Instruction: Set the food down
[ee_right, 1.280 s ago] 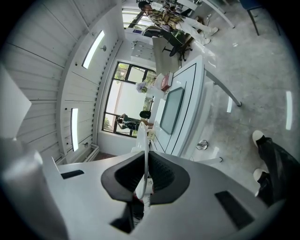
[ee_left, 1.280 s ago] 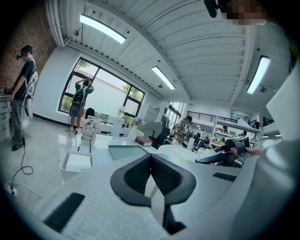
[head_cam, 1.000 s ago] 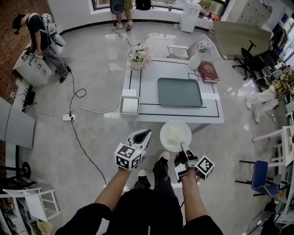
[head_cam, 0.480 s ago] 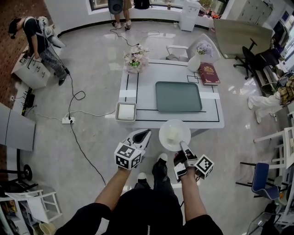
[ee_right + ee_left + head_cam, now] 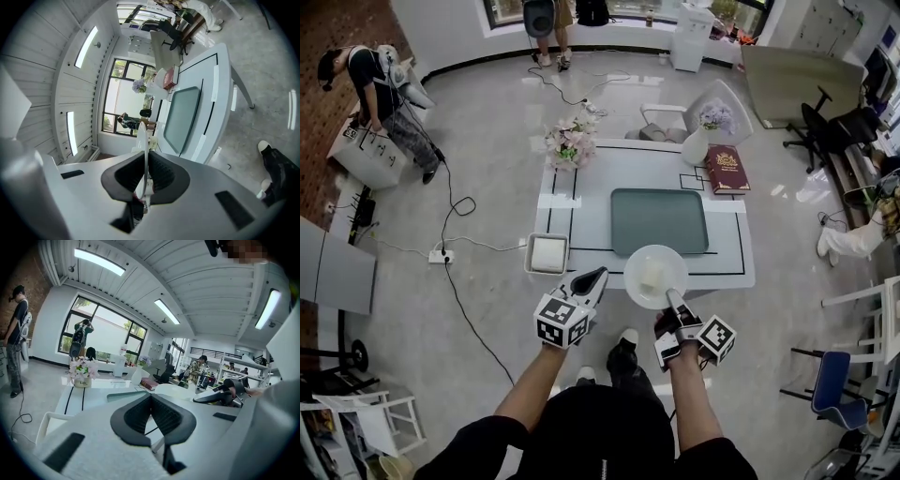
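Head view: the right gripper [image 5: 672, 297] pinches the rim of the white plate [image 5: 671, 265] carrying pale food [image 5: 652, 275]. The plate now overlaps the table's [image 5: 591, 187] near edge; earlier it hung short of it.
Left gripper view: the left gripper [image 5: 151, 396] has its jaws together, empty.
Right gripper view: the jaws clamp the plate edge-on.

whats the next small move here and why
Probably carry the plate forward over the green tray: the right gripper is shut on its rim, food on it, and it hangs at the table's near edge, short of the tray.
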Tool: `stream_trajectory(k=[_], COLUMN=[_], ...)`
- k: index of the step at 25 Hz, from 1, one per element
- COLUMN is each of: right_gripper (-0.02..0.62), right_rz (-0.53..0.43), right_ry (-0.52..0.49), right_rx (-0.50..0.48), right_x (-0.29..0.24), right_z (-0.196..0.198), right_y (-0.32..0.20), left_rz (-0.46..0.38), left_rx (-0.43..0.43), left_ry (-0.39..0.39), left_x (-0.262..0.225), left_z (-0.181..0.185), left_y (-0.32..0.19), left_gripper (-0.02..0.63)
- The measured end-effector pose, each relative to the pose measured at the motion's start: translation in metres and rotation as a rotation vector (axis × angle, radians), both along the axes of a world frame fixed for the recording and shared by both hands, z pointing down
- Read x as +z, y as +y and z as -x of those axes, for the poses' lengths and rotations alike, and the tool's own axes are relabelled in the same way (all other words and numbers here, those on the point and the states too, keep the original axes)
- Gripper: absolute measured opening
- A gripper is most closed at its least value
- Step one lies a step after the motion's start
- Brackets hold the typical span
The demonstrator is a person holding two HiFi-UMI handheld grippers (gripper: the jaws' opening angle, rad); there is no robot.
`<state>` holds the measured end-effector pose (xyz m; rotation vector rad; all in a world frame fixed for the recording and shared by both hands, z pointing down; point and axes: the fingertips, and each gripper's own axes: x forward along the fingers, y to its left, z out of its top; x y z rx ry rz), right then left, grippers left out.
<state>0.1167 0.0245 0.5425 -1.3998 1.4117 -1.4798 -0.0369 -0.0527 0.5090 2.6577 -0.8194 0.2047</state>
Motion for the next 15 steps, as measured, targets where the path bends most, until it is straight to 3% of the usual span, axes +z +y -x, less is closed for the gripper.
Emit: stream_trajectory(k=[15], right_gripper=[0.023], right_rz=[-0.012], right_ry=[-0.023], right_rx=[-0.113], right_x=[0.0], right_z=[-0.067], right_y=[-0.095], left_rz=[-0.017], left_rx=[-0.097], left_ry=[-0.033], left_x=[-0.007], left_z=[-0.065], left_y=[-0.078], left_gripper=[0.006])
